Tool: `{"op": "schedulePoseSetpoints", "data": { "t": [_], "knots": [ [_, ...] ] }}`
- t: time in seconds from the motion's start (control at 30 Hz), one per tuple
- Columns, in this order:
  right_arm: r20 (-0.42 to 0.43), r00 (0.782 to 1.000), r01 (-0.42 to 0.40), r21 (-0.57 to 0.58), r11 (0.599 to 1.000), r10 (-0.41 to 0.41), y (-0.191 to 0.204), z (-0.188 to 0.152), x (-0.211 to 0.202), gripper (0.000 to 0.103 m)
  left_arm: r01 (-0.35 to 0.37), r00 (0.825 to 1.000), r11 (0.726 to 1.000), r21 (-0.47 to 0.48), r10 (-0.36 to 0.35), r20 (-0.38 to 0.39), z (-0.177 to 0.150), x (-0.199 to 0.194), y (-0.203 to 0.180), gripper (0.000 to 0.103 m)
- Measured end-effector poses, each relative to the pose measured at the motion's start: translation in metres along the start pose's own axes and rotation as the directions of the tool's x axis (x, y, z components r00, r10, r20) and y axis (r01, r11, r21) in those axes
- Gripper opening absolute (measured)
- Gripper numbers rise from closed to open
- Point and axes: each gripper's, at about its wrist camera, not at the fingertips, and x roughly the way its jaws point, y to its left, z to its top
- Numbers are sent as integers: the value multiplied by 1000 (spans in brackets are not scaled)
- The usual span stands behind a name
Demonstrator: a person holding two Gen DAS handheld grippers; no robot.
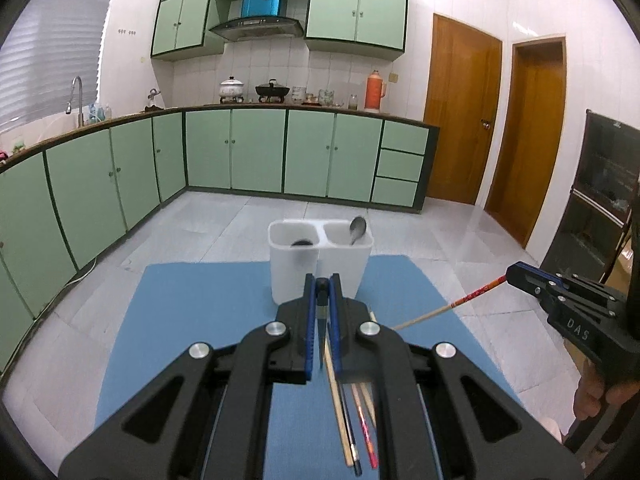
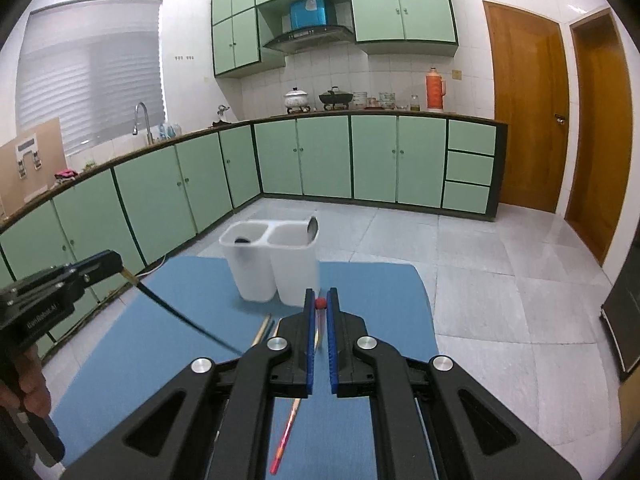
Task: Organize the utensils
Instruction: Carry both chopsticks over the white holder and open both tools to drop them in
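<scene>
A white two-compartment utensil holder [image 1: 320,264] [image 2: 272,268] stands at the far end of a blue mat [image 1: 200,312] [image 2: 168,320]. A metal spoon [image 1: 357,229] [image 2: 312,225] leans in its right compartment; a dark object [image 1: 302,243] lies in the left one. My left gripper [image 1: 322,286] [image 2: 116,262] is shut on a dark blue chopstick [image 1: 321,320] [image 2: 180,316], held above the mat. My right gripper [image 2: 319,300] [image 1: 510,274] is shut on a red-patterned chopstick [image 2: 319,303] [image 1: 448,308]. Several loose chopsticks [image 1: 352,420] lie on the mat below the left gripper.
The mat lies on a table over a grey tiled floor [image 2: 500,280]. Green kitchen cabinets [image 1: 240,152] run along the left and back walls. Wooden doors [image 1: 460,112] stand at the right. A dark cabinet [image 1: 600,200] stands at the far right.
</scene>
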Motion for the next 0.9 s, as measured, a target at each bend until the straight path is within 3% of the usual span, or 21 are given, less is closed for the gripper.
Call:
{"op": "schedulePoseSetpoints", "data": {
  "t": [0.37, 0.57, 0.9],
  "knots": [
    [31, 999, -39, -37, 999, 41, 3, 34, 5, 5, 25, 999, 1000, -11, -25, 48, 25, 7, 1, 6],
    [79, 993, -87, -26, 996, 89, -1, 58, -4, 5, 17, 993, 1000, -18, -15, 116, 49, 5, 5, 6],
    [185, 972, -139, -40, 989, 144, -6, 117, -9, 5, -2, 955, 1000, -26, 10, 296, 118, 1, 2, 6]
  ]
}}
